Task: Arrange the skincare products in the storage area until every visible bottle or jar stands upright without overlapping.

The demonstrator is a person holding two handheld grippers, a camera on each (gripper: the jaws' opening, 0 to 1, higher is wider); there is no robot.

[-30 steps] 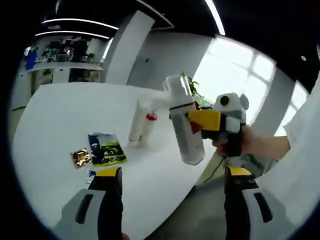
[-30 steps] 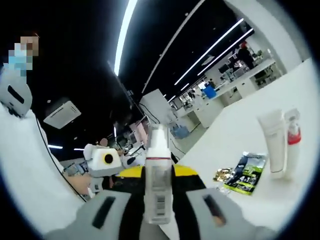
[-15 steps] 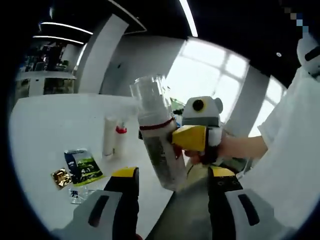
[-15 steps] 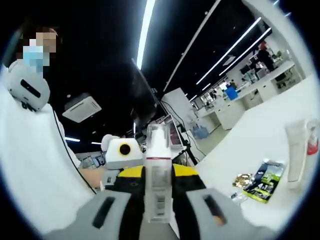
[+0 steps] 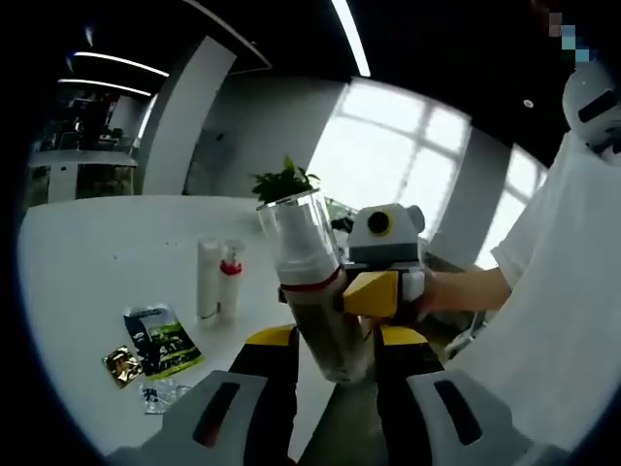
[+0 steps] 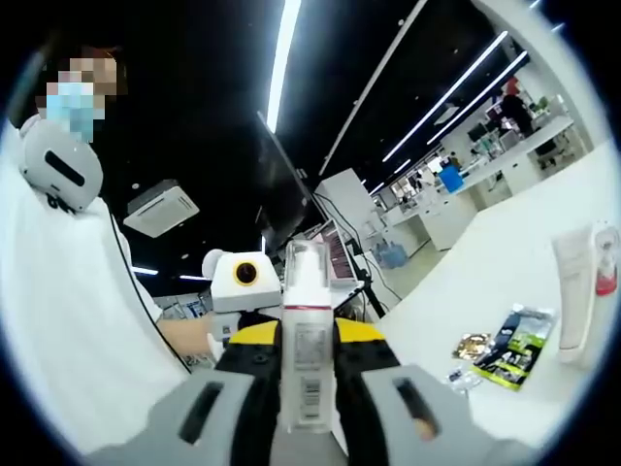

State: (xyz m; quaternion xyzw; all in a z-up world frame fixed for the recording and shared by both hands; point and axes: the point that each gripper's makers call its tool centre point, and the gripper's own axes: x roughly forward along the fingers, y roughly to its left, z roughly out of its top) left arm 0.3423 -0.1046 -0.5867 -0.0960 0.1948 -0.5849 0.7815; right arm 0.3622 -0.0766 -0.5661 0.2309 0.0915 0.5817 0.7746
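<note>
The yellow-tipped fingers (image 6: 354,335) of the right gripper (image 6: 307,335) are clamped on a tall pump bottle with a clear cap, a red band and a barcode label (image 6: 308,361), which is held in the air, off the white tabletop (image 5: 107,243). In the left gripper view, this bottle (image 5: 315,291) is seen tilted, with its lower end set between the fingers (image 5: 272,354) of the left gripper (image 5: 335,354); these stand narrowly apart, and contact with the bottle cannot be confirmed. The right gripper (image 5: 374,291) is seen at the bottle's right side, held by a hand (image 5: 437,291).

Beyond the bottle, a white squeeze tube (image 5: 207,280) and a slim white bottle with a red collar (image 5: 229,286) stand upright, just beside each other, on the tabletop. Nearer than these, a dark blue and green sachet (image 5: 160,340) and a small gold foil packet (image 5: 121,364) lie flat.
</note>
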